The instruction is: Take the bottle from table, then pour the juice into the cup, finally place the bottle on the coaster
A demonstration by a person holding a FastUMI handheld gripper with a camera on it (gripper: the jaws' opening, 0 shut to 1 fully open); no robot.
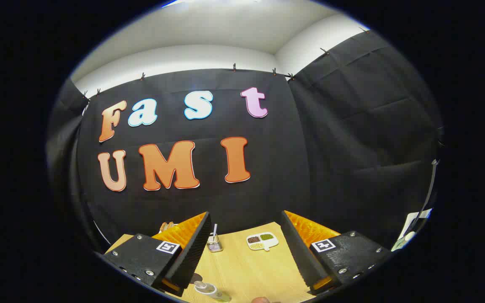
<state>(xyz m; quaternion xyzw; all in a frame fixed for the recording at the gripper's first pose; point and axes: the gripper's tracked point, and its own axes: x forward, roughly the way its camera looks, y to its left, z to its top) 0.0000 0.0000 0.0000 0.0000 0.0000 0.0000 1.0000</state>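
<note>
Item, nearest us: the claw [242,248], its two ribbed fingers spread wide apart with nothing between them but bare worktop. We hold it high and level, looking more at the booth wall than at the goods.

Item, low between the fingers and closest to us: a small clear plastic bottle with a pale cap [211,290], lying near the inner side of the left finger. We judge this to be the bottle the task names, though it is cut off and hard to read. A small rounded brownish shape [262,300] sits just beside it; we cannot tell what it is.

Item, beyond the fingertips: a small clear glass cup with a stick standing in it [214,242], near the left fingertip.

Item, further right: a flat white divided tray with dark and green fillings [262,241], perhaps the coaster; we cannot be sure.

Item, bearing all: the pale wooden worktop [246,269].

Step in hand, as we judge it: taking the bottle. To do it well we should tip the claw downward, centre the bottle between the open fingers, then close on its body below the cap.
</note>
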